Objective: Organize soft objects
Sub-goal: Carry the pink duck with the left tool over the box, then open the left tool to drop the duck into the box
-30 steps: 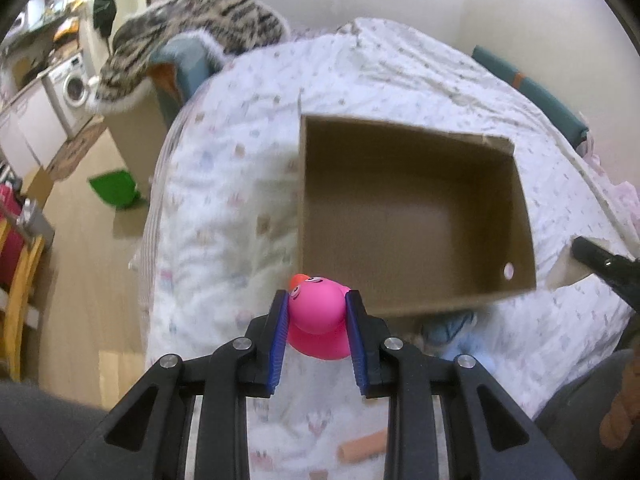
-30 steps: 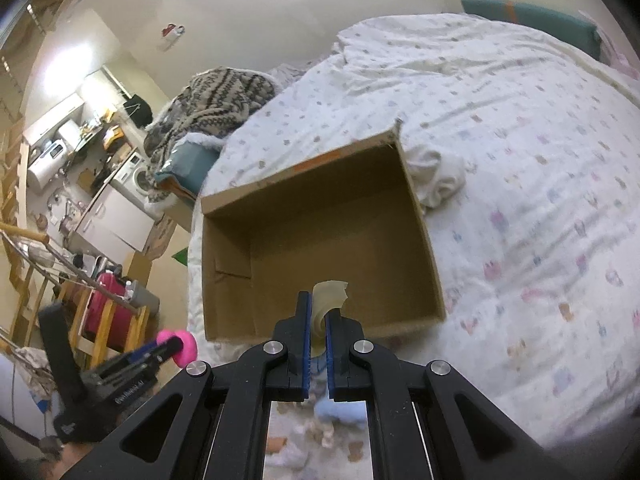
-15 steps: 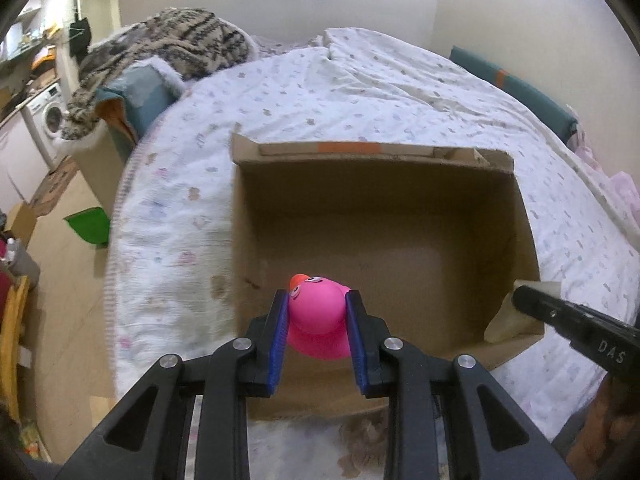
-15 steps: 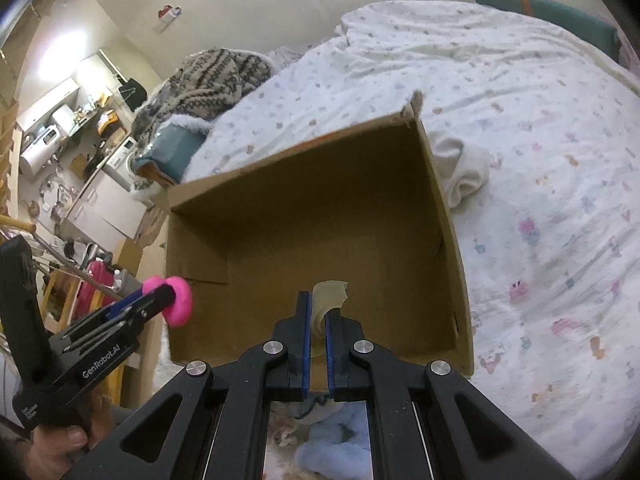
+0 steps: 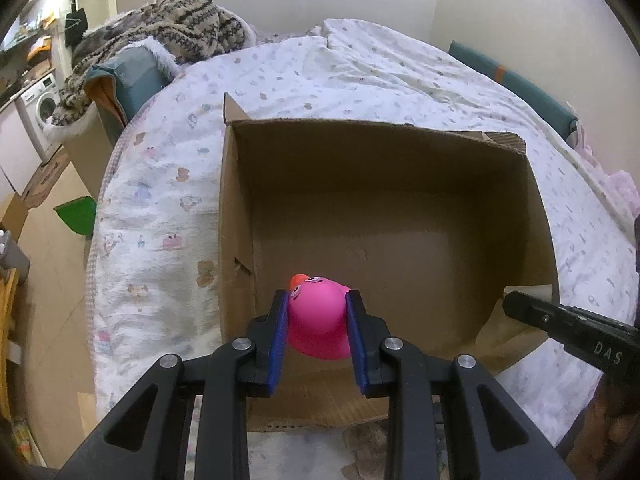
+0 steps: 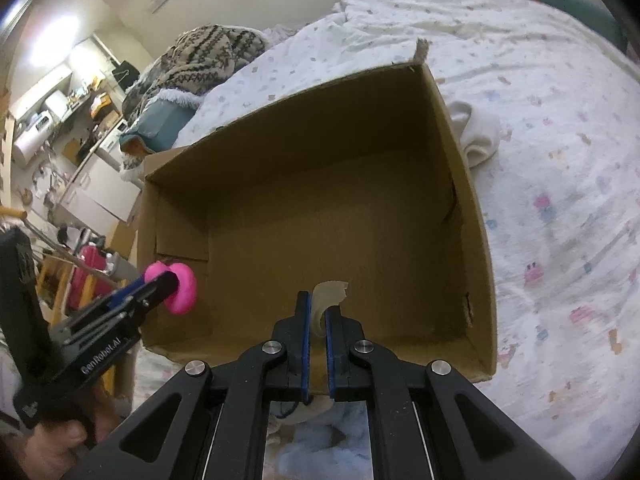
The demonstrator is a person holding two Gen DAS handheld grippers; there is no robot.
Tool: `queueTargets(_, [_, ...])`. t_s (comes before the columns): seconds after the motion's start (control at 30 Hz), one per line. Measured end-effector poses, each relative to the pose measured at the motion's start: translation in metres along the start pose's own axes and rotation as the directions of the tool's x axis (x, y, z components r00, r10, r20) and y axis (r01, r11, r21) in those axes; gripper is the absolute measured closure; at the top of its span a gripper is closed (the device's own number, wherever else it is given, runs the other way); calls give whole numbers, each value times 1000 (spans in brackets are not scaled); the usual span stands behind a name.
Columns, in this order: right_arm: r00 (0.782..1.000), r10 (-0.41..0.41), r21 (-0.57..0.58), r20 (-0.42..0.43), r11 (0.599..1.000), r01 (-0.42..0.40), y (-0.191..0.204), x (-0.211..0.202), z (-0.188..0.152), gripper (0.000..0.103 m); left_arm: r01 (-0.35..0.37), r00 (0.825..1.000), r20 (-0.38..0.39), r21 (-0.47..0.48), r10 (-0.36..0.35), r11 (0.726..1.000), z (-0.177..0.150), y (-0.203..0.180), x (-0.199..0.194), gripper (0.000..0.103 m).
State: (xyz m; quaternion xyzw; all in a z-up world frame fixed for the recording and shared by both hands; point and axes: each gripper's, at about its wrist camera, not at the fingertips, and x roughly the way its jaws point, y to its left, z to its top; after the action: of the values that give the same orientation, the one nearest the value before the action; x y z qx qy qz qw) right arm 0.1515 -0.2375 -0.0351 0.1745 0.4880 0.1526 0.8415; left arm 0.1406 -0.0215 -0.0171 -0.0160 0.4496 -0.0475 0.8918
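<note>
Left wrist view shows the left tool [image 5: 317, 322] clamped on a pink rubber duck [image 5: 318, 320], hanging over the near-left corner of the open cardboard box [image 5: 384, 216] on the bed [image 5: 160, 208], the box floor lying toward 12 o'clock. Right tool [image 6: 316, 320], pinched together on a thin cream scrap [image 6: 326, 300], hangs over the near wall; both look equally near for a drop. Readable writing: "DAS" and "GenRobot.AI" on the tool bodies.

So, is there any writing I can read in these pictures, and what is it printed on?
"DAS": white letters on the black body of the right gripper, in the left wrist view; the word runs out of frame.
"GenRobot.AI": white letters on the side of the left gripper, in the right wrist view.
No readable print shows on the cardboard box.
</note>
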Motion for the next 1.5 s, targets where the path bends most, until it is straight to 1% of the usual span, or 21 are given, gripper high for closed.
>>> queueTargets(0.2, [999, 41, 89, -33, 995, -38, -15, 5, -2, 95, 6, 1000, -5, 25, -6, 1000, -3, -6, 2, 78])
queueTargets(0.3, [998, 35, 113, -54, 993, -29, -19, 10, -3, 95, 7, 1000, -2, 24, -7, 1000, -3, -6, 1, 78])
queueTargets(0.5, [998, 24, 94, -65, 995, -18, -13, 14, -3, 95, 13, 999, -33, 10, -13, 1000, -5, -5, 6, 78])
queueTargets(0.67, [996, 12, 83, -83, 997, -5, -11, 18, -3, 93, 3, 999, -35, 20, -2, 1000, -8, -7, 6, 78])
queueTargets(0.83, [997, -1, 67, -81, 998, 6, -6, 19, -2, 91, -4, 999, -40, 24, 5, 1000, -9, -8, 8, 78])
queueTargets(0.93, [997, -19, 53, -80, 998, 24, -3, 19, -2, 84, -5, 999, -41, 25, 6, 1000, -10, -8, 8, 78])
queueTargets(1.0, [996, -50, 27, -70, 998, 52, 1, 18, -1, 71, -11, 999, -44, 31, 12, 999, -11, -9, 9, 77])
queueTargets(1.03, [996, -58, 19, -66, 998, 59, 1, 18, -1, 67, -12, 999, -45, 34, 13, 999, -11, -9, 9, 77])
queueTargets(1.1, [996, -75, 8, -46, 997, 76, 3, 14, -1, 32, -21, 999, -42, 43, 23, 999, -11, -11, 8, 73])
queueTargets(1.13, [996, -86, 5, -24, 996, 86, 4, 12, -1, 30, -24, 999, -40, 44, 26, 999, -11, -12, 8, 64])
queueTargets(1.17, [995, -100, 0, -8, 995, 100, 5, 10, 0, 30, -26, 999, -36, 45, 27, 999, -11, -12, 7, 50])
queueTargets(1.23, [994, -113, -11, -6, 994, 113, 5, 10, 2, 30, -31, 999, -17, 49, 32, 998, -12, -14, 3, 37])
queueTargets(1.27, [994, -112, -7, -7, 994, 112, 5, 9, 2, 30, -31, 999, -6, 55, 32, 998, -12, -16, 1, 36])
queueTargets(1.37, [995, -103, -1, -8, 995, 103, 4, 9, 2, 30, -37, 999, -5, 75, 37, 996, -11, -19, 0, 36])
queueTargets(1.5, [996, -93, -29, -4, 995, 93, 6, 7, 1, 30, -43, 999, 10, 86, 42, 995, -10, -21, -3, 36])
